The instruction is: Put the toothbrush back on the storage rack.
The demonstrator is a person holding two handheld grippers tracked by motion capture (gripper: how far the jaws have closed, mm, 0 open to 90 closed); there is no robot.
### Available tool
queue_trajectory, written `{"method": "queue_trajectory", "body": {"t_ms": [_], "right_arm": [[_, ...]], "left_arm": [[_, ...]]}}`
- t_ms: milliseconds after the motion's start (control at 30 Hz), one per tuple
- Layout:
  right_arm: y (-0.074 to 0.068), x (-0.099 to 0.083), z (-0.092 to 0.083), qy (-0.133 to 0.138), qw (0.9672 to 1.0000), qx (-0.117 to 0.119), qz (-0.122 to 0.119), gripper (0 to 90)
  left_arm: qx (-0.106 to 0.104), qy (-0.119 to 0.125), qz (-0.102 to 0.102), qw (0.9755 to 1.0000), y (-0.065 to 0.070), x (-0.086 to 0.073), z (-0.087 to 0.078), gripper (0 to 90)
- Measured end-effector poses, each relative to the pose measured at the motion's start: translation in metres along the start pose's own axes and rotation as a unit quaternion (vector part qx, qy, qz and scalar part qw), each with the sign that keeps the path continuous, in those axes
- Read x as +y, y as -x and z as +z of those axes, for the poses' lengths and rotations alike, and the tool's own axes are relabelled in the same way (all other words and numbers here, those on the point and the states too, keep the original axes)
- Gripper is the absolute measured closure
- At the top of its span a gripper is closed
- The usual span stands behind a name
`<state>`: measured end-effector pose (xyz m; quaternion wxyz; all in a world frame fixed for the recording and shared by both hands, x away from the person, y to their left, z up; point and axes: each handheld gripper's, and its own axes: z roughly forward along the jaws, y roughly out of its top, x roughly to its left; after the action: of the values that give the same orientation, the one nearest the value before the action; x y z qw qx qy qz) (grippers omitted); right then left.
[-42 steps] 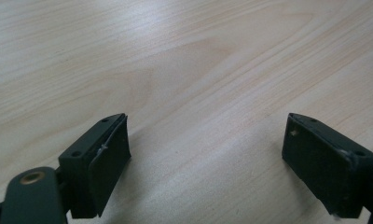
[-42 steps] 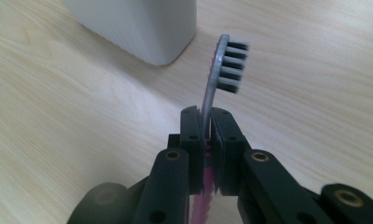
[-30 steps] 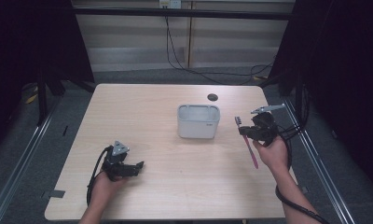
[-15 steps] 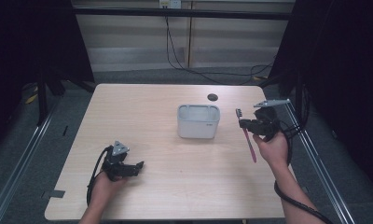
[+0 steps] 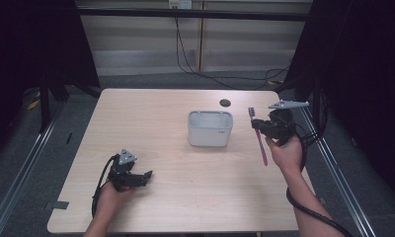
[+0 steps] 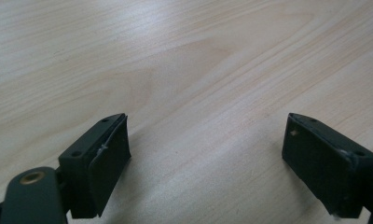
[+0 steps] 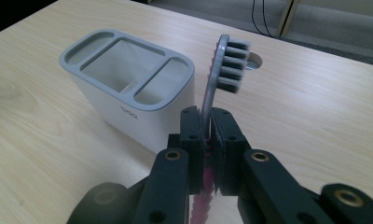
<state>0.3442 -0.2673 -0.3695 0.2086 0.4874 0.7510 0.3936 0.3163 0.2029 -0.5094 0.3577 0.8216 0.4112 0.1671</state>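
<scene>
R gripper [image 7: 207, 140]: jaws clamped on toothbrush [image 7: 217, 79], pinching the neck just below the head. Head w/ bristles sticks up and out past the jaw tips; pink handle runs back under the gripper body toward the hand. In high view the brush [image 5: 258, 140] hangs off the R gripper [image 5: 264, 126], lifted off the table [image 5: 151, 118], head at the far end, handle slanting down toward the person's R hand [image 5: 287, 153].

Holder [image 7: 128, 88] (white, grey top w/ three openings) sits ahead-left of the R jaws, near but apart from the brush. Brush head is beside it, not over any opening.

L gripper [image 6: 205, 158]: jaws wide apart, nothing betw. them, bare wood ahead. High view: L gripper [image 5: 136, 177] resting low on table near edge, well apart from holder [image 5: 210, 128].

Hard to see: lower handle cut off at frame bottom in R gripper view; logo on holder too small to read. R jaw contact unclear from high view; R gripper view shows it plainly. Round dark hole in table [image 5: 225, 102] beyond the holder.
</scene>
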Motion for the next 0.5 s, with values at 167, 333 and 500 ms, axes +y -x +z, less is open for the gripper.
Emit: {"method": "queue_trajectory", "body": {"t_ms": [167, 333, 500], "right_arm": [[-0.0010, 0.0037, -0.0010, 0.015, 0.9999, 0.004, 0.007, 84.3], [-0.0022, 0.0073, -0.0014, 0.024, 0.9997, 0.002, 0.010, 84.3], [-0.0035, 0.0105, -0.0015, 0.033, 0.9994, -0.001, 0.010, 84.3]], "left_arm": [[0.000, 0.000, 0.001, 1.0000, -0.0001, 0.0000, 0.0000, 14.6], [0.000, 0.000, 0.001, 1.0000, -0.0001, 0.0000, -0.0001, 14.6], [0.000, 0.000, 0.000, 1.0000, 0.0000, 0.0000, 0.0000, 14.6]]}}
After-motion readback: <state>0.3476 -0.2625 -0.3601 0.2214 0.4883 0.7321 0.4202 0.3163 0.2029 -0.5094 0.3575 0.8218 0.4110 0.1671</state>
